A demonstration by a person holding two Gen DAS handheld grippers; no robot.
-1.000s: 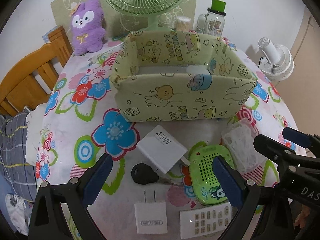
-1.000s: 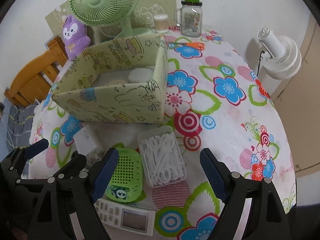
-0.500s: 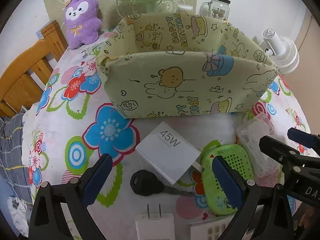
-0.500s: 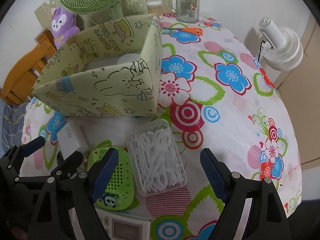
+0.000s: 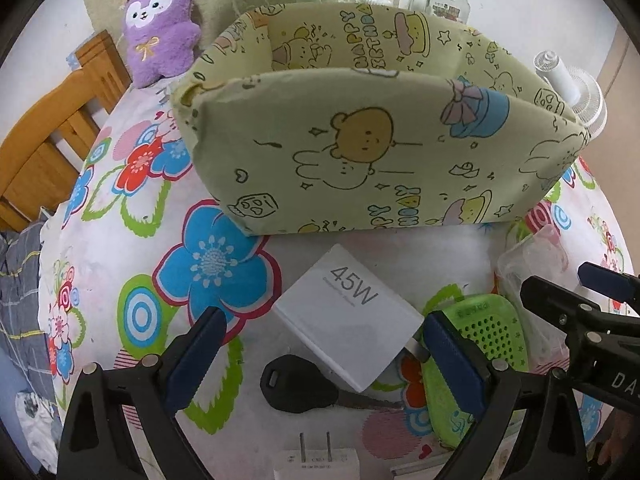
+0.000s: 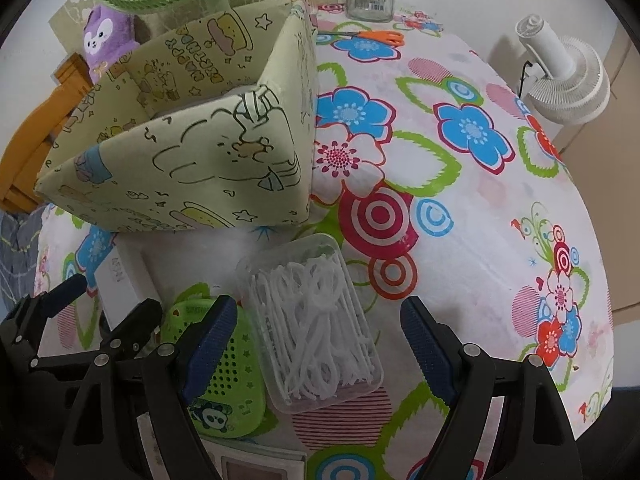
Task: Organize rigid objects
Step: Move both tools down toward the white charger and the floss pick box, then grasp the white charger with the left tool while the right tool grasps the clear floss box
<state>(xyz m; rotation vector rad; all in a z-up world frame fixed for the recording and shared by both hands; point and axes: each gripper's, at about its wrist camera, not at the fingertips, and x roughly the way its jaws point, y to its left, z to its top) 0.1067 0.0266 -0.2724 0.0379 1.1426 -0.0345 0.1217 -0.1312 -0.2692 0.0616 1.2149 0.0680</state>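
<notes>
Left wrist: left gripper [image 5: 320, 344] is hanging wide open, holding nothing, fingers straddling the white 45W charger [image 5: 347, 314], which is lying just in front of the fabric bin [image 5: 360, 160]. Looks like approach-to-grasp; next it needs to drop and close

Right wrist: right gripper [image 6: 320, 326] is gaping wide, empty, framing the clear floss-pick box [image 6: 316, 320] beside the green case [image 6: 224, 364]

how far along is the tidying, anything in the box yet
Early. Inside the fabric box only a pale shape shows. Both grippers are open and empty: left gripper over the 45W charger, right gripper over the floss-pick case. Key and green case remain out.
</notes>
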